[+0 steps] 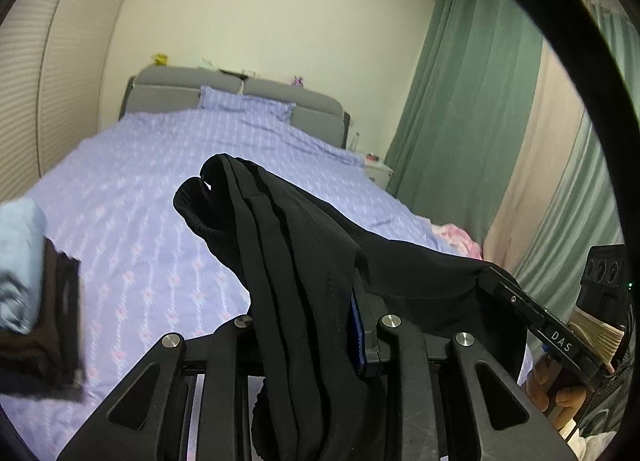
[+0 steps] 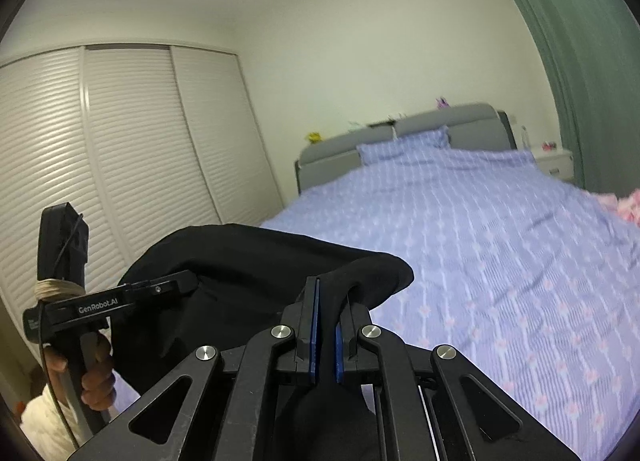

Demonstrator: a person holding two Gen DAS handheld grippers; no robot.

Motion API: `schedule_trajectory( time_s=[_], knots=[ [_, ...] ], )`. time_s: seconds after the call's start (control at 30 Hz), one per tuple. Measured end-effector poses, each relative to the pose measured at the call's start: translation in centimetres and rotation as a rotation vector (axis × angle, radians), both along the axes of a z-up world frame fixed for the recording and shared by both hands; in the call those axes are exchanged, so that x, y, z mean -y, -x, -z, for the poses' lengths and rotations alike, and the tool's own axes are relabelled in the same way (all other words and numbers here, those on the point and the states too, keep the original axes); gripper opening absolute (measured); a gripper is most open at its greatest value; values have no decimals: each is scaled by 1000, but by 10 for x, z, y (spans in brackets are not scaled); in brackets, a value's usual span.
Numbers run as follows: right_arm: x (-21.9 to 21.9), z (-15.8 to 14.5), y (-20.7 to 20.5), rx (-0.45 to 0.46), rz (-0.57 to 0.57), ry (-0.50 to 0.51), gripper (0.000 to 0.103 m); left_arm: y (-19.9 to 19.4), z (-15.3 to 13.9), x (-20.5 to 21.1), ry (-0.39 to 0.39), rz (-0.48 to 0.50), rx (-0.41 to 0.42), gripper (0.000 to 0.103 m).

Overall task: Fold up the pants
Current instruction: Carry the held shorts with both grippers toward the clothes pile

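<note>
Black pants [image 1: 288,261] hang in the air above the bed, stretched between my two grippers. My left gripper [image 1: 320,325] is shut on a thick bunch of the black cloth, which spills over and hides most of its fingers. In the right wrist view the pants [image 2: 248,273] drape leftward from my right gripper [image 2: 326,325], shut on a fold of the cloth between its blue pads [image 2: 314,325]. The right gripper [image 1: 516,293] shows at the lower right of the left wrist view, and the left gripper [image 2: 168,285] at the left of the right wrist view, each held by a hand.
A bed with a lilac patterned cover [image 2: 500,253] and a pillow [image 1: 244,105] lies below and ahead, with a grey headboard [image 2: 440,121]. Folded light blue and dark brown clothes [image 1: 36,293] lie at the bed's left. Green curtains [image 1: 460,101], a louvred wardrobe [image 2: 120,141], a white nightstand [image 2: 554,163].
</note>
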State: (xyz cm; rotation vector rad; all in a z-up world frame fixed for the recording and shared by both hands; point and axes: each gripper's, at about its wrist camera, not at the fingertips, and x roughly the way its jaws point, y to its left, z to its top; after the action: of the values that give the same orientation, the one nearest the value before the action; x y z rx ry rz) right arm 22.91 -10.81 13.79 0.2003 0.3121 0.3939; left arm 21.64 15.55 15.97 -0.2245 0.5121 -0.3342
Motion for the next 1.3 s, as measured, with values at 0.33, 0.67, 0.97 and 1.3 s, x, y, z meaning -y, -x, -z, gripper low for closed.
schedule_trajectory(
  time_s=[0.33, 0.67, 0.97, 1.3],
  knots=[
    [-92, -42, -37, 60, -115, 39, 7, 1, -43, -89, -20, -89, 27, 27],
    [-209, -55, -102, 35, -271, 88, 7, 0, -54, -202, -33, -249, 21, 27],
    [-300, -57, -141, 41, -369, 116, 7, 0, -56, -278, -45, -364, 22, 27],
    [-376, -57, -176, -7, -394, 183, 7, -12, -46, -340, -16, -454, 4, 27]
  ],
)
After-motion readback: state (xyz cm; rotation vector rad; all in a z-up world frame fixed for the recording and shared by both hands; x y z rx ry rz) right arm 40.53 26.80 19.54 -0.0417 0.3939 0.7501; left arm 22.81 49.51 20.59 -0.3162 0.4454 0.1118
